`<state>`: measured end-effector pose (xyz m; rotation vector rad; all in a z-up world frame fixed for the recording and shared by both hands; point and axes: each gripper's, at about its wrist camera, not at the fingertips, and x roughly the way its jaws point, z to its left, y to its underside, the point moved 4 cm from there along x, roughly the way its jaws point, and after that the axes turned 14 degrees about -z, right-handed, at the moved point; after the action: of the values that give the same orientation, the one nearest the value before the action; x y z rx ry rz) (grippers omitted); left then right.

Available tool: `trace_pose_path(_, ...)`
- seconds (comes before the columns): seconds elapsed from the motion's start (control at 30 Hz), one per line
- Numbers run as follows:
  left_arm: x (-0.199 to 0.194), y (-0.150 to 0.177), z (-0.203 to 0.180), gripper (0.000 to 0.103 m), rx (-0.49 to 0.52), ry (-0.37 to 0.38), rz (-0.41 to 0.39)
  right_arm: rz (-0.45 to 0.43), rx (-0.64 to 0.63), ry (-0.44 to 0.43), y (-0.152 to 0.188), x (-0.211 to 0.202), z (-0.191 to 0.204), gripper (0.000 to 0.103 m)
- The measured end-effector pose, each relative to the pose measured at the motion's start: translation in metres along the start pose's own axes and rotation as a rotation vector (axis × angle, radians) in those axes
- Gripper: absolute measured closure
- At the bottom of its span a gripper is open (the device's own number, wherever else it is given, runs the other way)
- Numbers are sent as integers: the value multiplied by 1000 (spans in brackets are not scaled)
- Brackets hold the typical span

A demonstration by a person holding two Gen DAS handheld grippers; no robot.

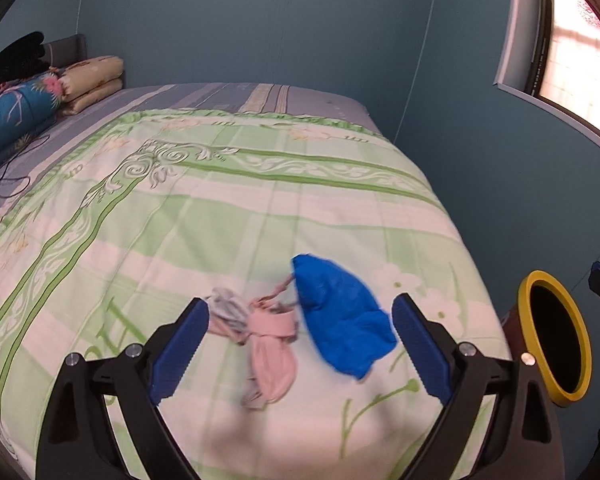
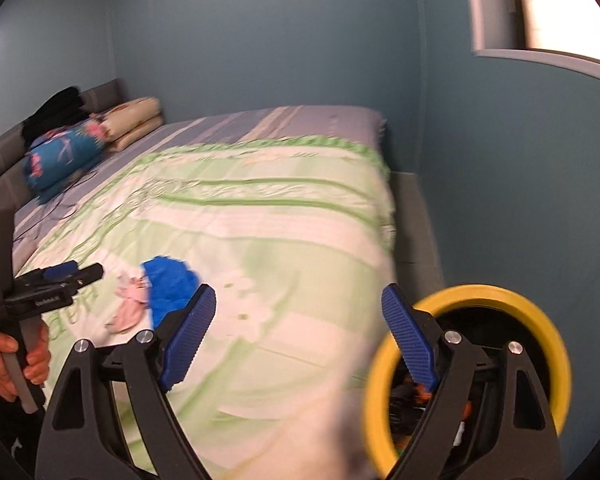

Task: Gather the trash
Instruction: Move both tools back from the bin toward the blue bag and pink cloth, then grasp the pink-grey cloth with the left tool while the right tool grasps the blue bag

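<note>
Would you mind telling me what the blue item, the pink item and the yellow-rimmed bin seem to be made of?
Blue item: probably thin plastic film or a disposable glove; saturated colour, soft crumpled folds, slight sheen. Motion blur leaves it open.
Pink item: looks like matte non-woven fabric, perhaps a face mask; limp pleats and thin loops.
Yellow-rimmed bin: rim appears to be smooth moulded plastic, an even glossy ring; the body is mostly hidden.

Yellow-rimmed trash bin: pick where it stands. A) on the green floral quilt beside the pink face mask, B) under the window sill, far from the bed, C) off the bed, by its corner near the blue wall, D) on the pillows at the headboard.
C: the yellow-rimmed trash bin stands past the edge of the green floral quilt, against the blue wall.
</note>
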<state>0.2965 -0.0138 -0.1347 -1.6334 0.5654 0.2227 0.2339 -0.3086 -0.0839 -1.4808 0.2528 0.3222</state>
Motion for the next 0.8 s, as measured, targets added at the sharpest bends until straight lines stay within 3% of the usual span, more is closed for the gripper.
trace_pose_path(0.33, 21, 35, 38, 14, 7, -28, 96, 202, -61, -228, 25, 74, 78, 22)
trace_pose_path(0.8, 59, 63, 49, 14, -30, -36, 194, 441, -67, -339, 44, 174, 140, 28)
